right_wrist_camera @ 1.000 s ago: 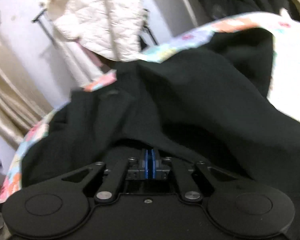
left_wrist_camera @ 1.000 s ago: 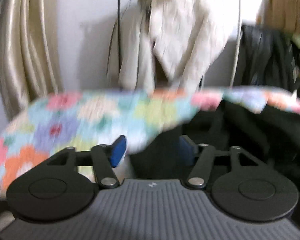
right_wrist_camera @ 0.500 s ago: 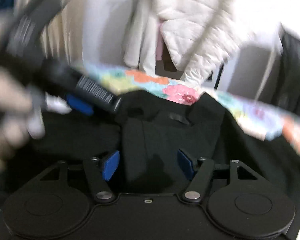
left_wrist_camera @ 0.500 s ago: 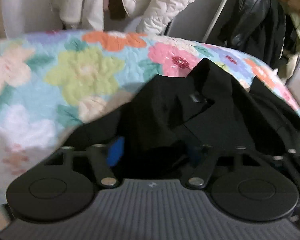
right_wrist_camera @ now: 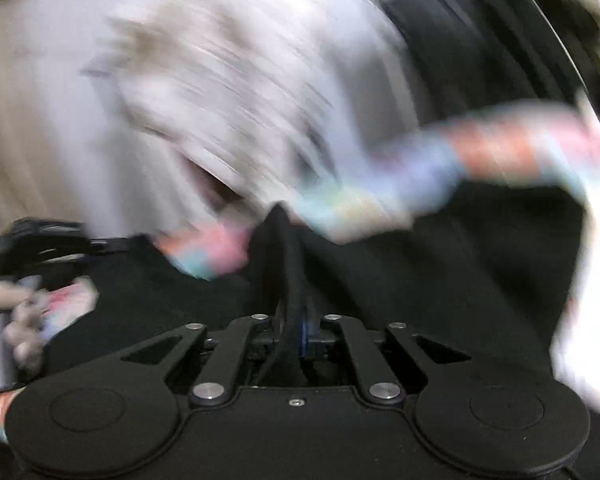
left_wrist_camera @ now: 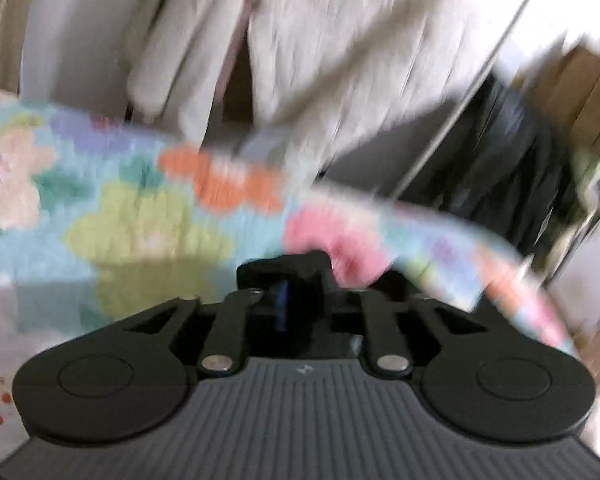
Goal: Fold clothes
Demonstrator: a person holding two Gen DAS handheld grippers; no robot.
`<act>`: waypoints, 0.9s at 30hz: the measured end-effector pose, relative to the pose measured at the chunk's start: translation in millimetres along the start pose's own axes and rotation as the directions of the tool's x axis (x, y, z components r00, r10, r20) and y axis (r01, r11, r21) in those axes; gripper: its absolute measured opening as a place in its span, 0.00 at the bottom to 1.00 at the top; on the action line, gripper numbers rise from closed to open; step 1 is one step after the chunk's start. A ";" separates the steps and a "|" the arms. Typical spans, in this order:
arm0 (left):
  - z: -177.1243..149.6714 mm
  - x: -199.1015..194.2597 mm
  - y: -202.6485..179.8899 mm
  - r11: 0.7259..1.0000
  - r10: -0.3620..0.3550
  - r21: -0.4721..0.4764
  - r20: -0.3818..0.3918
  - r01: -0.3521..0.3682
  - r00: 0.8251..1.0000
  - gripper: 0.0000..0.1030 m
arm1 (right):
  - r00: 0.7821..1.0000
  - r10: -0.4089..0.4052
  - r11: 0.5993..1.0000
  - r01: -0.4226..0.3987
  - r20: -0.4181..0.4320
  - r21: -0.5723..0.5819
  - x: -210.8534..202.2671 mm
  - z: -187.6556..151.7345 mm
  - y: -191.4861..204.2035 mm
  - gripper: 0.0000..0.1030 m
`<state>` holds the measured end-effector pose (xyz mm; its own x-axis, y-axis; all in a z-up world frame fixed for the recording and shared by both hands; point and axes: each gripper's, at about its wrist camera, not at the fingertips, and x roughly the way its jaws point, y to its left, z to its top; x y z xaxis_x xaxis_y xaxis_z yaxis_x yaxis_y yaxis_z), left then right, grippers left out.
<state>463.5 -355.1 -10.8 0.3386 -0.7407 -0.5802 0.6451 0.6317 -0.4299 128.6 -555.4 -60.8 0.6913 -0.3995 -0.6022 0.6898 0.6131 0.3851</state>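
1. Right tongs [right_wrist_camera: 296,332] are clamped on the black garment [right_wrist_camera: 420,272], over the floral quilt [left_wrist_camera: 140,216].
2. Left tongs [left_wrist_camera: 288,304] look pinched on dark cloth, though blur hides detail.
3. Lift both corners level, keep the cloth taut, then lay it flat.

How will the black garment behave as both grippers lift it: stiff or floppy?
Probably floppy: the black garment ridges up where the right gripper pinches it. Likely light, since the left gripper holds only a small fold. It will likely sag between them.
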 end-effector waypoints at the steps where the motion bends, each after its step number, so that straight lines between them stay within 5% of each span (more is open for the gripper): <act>1: -3.9 2.4 -3.1 1.000 0.023 0.018 -0.028 -0.023 0.999 0.34 | 1.000 0.003 0.998 -0.003 -0.010 0.058 2.0 -2.8 -9.9 0.10; 3: -11.8 6.4 -9.3 0.996 0.070 0.058 -0.079 -0.066 0.994 0.42 | 1.000 0.008 0.994 -0.007 -0.013 0.107 1.2 -5.6 -19.2 0.14; 7: -27.5 -47.9 -20.2 0.980 0.082 0.182 -0.001 -0.080 0.997 0.71 | 1.000 0.001 0.999 -0.001 -0.006 0.048 3.0 -1.8 -11.5 0.27; 8: -32.1 -61.2 -21.3 0.970 0.092 0.227 0.005 -0.091 0.996 0.71 | 1.000 0.007 0.998 -0.007 -0.005 0.056 2.7 -2.5 -11.9 0.27; 11: -55.6 -86.3 -26.6 0.932 0.081 0.357 -0.021 -0.068 0.997 0.85 | 0.999 0.047 0.996 -0.047 0.003 0.081 -4.2 -6.0 -13.7 0.28; 12: -68.7 -89.0 -27.4 0.912 0.097 0.404 -0.052 -0.068 0.994 0.89 | 0.999 0.052 0.997 -0.052 0.002 0.048 -5.8 -6.4 -7.0 0.19; 14: -99.3 -77.2 -24.6 0.834 0.241 0.534 -0.127 -0.138 0.962 0.88 | 0.996 0.091 0.996 -0.091 0.016 0.004 -2.5 -4.6 8.7 0.06; 16: -130.1 -68.6 -18.4 0.706 0.400 0.662 -0.081 -0.250 0.913 0.86 | 0.967 0.245 0.966 -0.250 0.064 0.069 -8.6 1.2 9.7 0.06; 17: -136.9 -72.3 -9.4 0.698 0.425 0.656 -0.057 -0.287 0.903 0.86 | 0.939 0.328 0.935 -0.338 0.105 0.104 -14.5 3.1 8.3 0.06; 19: -129.1 -87.9 7.1 0.777 0.425 0.538 -0.064 -0.328 0.903 0.86 | 0.874 0.442 0.875 -0.469 0.203 0.117 -26.7 7.1 5.4 0.06; 20: -126.7 -96.1 10.7 0.758 0.473 0.518 -0.019 -0.396 0.881 0.85 | 0.868 0.450 0.868 -0.480 0.210 0.125 -27.2 8.4 1.0 0.05; 21: -126.9 -101.9 9.8 0.711 0.526 0.529 0.036 -0.462 0.850 0.82 | 0.865 0.455 0.863 -0.487 0.213 0.134 -27.2 9.7 -3.6 0.04; 22: -126.8 -106.7 7.6 0.670 0.563 0.541 0.076 -0.508 0.823 0.79 | 0.904 0.387 0.902 -0.412 0.181 0.127 -24.8 9.6 -8.2 0.04; 23: -124.5 -113.2 3.8 0.678 0.547 0.542 0.081 -0.497 0.834 0.77 | 0.955 0.274 0.955 -0.284 0.115 0.087 -18.9 9.3 -12.5 0.04; 24: -122.3 -119.6 0.0 0.686 0.529 0.543 0.085 -0.485 0.844 0.76 | 0.984 0.174 0.984 -0.175 0.042 0.033 -12.2 8.8 -16.5 0.08; 26: -117.5 -135.1 -17.6 0.713 0.451 0.552 0.110 -0.432 0.886 0.76 | 0.998 0.058 0.998 -0.059 -0.027 -0.015 -11.0 9.4 -25.6 0.11; 27: -115.5 -143.8 -29.2 0.719 0.408 0.562 0.134 -0.409 0.903 0.77 | 0.998 0.065 0.998 -0.066 -0.026 -0.024 -17.6 10.5 -28.7 0.13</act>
<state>316.9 -240.6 5.3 0.6610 -0.4414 -0.6069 0.7106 0.6281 0.3170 98.8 -573.1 -53.9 0.7290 -0.3404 -0.5938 0.6371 0.6547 0.4069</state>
